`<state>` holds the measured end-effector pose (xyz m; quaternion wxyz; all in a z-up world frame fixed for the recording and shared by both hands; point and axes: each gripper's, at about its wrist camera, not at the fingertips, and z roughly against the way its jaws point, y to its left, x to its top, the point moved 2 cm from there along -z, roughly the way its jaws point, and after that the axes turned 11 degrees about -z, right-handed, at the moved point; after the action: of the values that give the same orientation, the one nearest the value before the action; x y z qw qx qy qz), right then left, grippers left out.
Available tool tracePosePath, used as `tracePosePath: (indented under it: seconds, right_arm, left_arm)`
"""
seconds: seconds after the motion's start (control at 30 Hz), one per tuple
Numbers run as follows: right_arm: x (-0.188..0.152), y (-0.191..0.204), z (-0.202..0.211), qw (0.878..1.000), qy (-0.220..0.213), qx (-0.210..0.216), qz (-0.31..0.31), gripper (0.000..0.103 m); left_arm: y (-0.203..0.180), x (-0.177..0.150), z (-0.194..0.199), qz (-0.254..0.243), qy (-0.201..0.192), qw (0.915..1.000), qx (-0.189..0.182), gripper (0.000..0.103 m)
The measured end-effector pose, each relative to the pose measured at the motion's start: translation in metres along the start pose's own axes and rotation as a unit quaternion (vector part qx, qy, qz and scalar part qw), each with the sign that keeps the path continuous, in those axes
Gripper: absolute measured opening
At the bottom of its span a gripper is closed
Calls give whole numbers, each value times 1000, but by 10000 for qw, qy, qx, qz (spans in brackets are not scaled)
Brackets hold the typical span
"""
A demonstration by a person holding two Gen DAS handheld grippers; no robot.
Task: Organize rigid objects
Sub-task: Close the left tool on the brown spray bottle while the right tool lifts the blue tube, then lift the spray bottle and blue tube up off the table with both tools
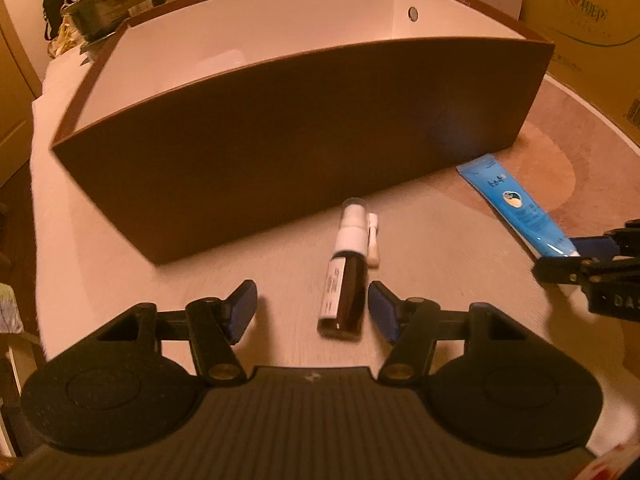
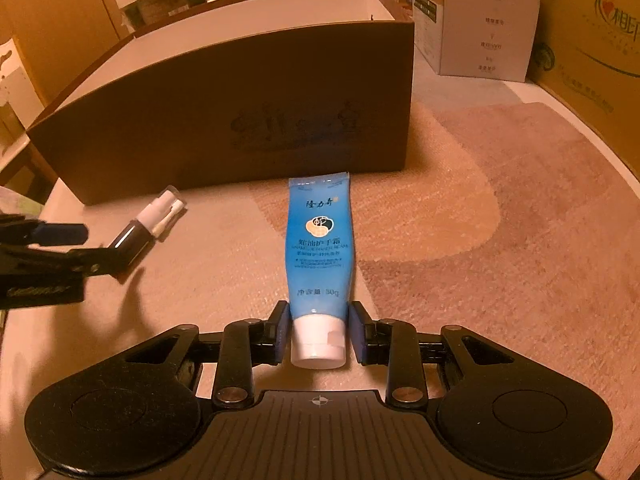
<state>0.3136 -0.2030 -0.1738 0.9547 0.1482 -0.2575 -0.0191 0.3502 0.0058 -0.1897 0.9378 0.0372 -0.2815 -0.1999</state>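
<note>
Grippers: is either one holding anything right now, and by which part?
Right gripper is shut on the blue tube at its white cap end. Left gripper is open, straddling the spray bottle without gripping it.

Warm, dim amber light covers the scene. The counter [image 2: 500, 240] carries a pale surface with a pinkish mottled mat. At 1 o'clock in the right wrist view stands a white printed carton [image 2: 492, 20]; at 2 o'clock, a large cardboard box [image 2: 592, 40]. At 11 o'clock, wooden cabinet doors [image 2: 52, 12].
</note>
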Motion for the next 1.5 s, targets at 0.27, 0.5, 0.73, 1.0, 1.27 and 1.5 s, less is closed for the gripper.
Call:
tracePosePath:
  seconds: [0.27, 0.5, 0.73, 1.0, 1.27, 1.5]
  right_arm:
    - [1, 4, -5, 9999, -43, -54, 137, 32]
    - [-9, 8, 0, 9994, -19, -12, 359, 32]
    - [-33, 17, 13, 9976, 166, 219, 631, 32]
    - [-38, 19, 11, 9979, 189, 267, 563, 35]
    - [-32, 24, 1, 9978, 100, 220, 610, 39]
    - [-36, 26, 2, 9974, 19, 142, 712, 39]
  left_arm:
    - [-3, 2, -7, 91, 6, 9997, -205, 26]
    - [-5, -17, 10, 404, 68, 9989, -207, 22]
    - [-12, -51, 37, 738, 194, 9967, -274, 22]
    - [-14, -53, 40, 814, 252, 9957, -353, 24]
    - [-12, -47, 32, 643, 286, 9972, -258, 24]
    - [-11, -47, 32, 701, 311, 9968, -228, 21]
